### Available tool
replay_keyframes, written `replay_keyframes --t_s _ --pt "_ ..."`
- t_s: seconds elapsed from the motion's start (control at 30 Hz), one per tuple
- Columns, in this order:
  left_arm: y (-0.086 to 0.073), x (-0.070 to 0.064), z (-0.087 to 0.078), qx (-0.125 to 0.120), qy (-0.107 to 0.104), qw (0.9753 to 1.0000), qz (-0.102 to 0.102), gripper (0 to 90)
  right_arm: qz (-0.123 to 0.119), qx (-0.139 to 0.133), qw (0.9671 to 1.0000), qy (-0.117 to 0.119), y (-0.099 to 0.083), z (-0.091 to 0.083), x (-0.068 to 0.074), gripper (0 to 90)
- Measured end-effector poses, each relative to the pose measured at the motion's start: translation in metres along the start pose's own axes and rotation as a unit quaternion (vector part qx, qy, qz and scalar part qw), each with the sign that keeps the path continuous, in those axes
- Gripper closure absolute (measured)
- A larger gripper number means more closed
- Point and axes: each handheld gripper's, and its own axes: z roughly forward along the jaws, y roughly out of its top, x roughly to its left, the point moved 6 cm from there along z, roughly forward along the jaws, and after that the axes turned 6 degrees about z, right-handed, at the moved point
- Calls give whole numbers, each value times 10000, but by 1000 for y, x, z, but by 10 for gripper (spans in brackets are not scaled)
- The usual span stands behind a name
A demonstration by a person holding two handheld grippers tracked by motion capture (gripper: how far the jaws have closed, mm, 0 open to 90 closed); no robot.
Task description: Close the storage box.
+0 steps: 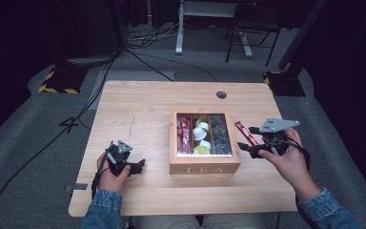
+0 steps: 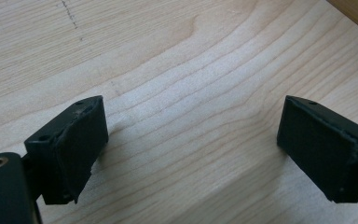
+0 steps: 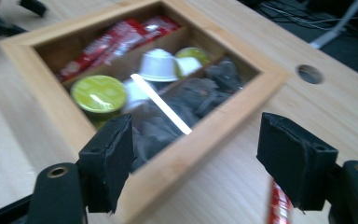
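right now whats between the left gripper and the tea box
Bare wood. In the high view, plain table separates the left gripper from the tea box; the left gripper view shows wood grain between its open jaws.

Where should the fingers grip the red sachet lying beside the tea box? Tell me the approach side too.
Grip the red sachet across its narrow width near mid-length, coming from above. It lies flat on the table, long and thin, just right of the tea box, so end-on or box-side approaches look cramped.

Bright, evenly lit table [image 1: 138, 105], dark surroundings; soft blur in right gripper view.
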Motion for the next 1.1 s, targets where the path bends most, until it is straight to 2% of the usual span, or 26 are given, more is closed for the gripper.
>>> replay_keyframes --t_s 0.03,0.07,0.1,0.13,0.23,0.27,0.43,0.47,0.5,0.53,0.6,0.7,0.87,0.9,1.1 --pt "0 0 0 0 0 10000 0 89 0 0 10000 0 0 0 0 276" --pt "0 1 0 0 -19 10000 38 89 27 -23 10000 -56 0 -2 -6 277" --pt "-1 2 -1 9 -35 10000 43 89 153 -53 9998 -91 0 -6 -15 277" --pt "-1 3 -1 9 -50 10000 63 89 153 -53 9998 -91 0 -6 -15 277" --pt "-1 5 -1 1 -58 10000 70 88 314 -41 9993 -179 -4 -9 -29 277" --pt "-1 5 -1 9 -73 10000 60 88 485 -25 9986 -224 -9 -11 -41 277" --pt "-1 6 -1 5 -71 9999 93 87 764 148 9962 -383 -24 -13 -66 281" --pt "-1 6 -1 5 -73 9999 93 87 764 148 9962 -383 -24 -13 -66 281" --pt "-1 6 -1 2 -78 9999 87 87 849 211 9951 -456 -31 -12 -76 285" --pt "-1 6 -1 2 -79 9999 88 87 849 211 9951 -456 -31 -12 -76 285" --pt "-1 6 -1 2 -82 9999 87 86 912 269 9939 -564 -40 -11 -90 289" --pt "-1 6 -1 2 -82 9999 86 86 983 294 9930 -589 -46 -10 -96 288" --pt "-1 6 -1 2 -82 9999 86 86 1274 445 9892 -581 -68 -4 -114 282" --pt "-1 6 -1 1 -82 9999 85 86 1334 492 9880 -607 -77 -2 -119 281" --pt "-1 6 -1 5 -79 9999 91 86 1405 561 9867 -595 -97 4 -127 276"
